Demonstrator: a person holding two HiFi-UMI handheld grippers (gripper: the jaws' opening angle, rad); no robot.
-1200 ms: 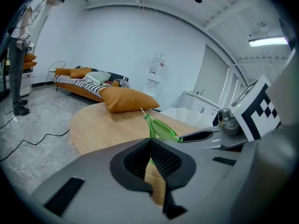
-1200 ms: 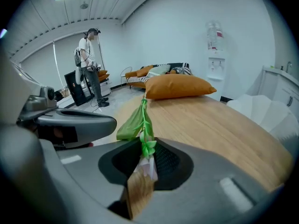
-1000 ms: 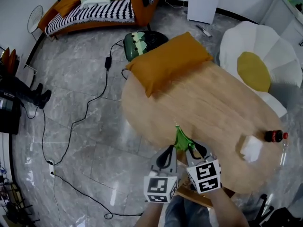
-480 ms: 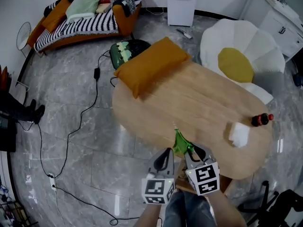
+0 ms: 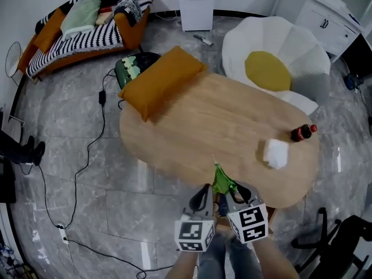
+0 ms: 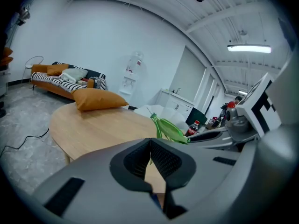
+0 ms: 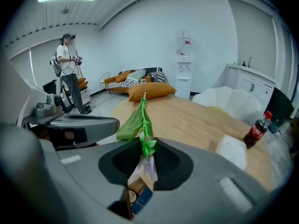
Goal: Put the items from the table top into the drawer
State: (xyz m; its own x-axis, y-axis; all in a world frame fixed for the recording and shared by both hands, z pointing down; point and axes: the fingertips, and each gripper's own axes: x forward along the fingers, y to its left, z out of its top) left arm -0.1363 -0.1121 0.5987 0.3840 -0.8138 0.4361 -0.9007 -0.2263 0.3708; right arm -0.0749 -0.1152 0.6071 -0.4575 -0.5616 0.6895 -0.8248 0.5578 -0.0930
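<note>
My right gripper [image 5: 233, 189] is shut on a green artificial flower sprig [image 5: 221, 178], which sticks up and forward over the near edge of the oval wooden table [image 5: 221, 115]. In the right gripper view the sprig [image 7: 138, 117] rises out of the closed jaws of the right gripper [image 7: 148, 155], with pale petals hanging below. Just to its left, my left gripper [image 5: 203, 195] is shut with nothing in it [image 6: 150, 146]. Under the jaws an open drawer [image 7: 135, 197] shows a blue item and a round one. A cola bottle [image 5: 302, 132] and a white pack [image 5: 275, 153] lie at the table's right end.
An orange pillow [image 5: 160, 80] lies on the table's far left end. A white flower-shaped chair [image 5: 273, 45] with a yellow cushion stands behind the table. A cable [image 5: 87, 156] runs over the floor at left. A person [image 7: 67, 73] stands far off by the sofa.
Both grippers have moved along the table's near edge toward the bottle end and slightly back, the right one still gripping the sprig. The head view has swung with them.
</note>
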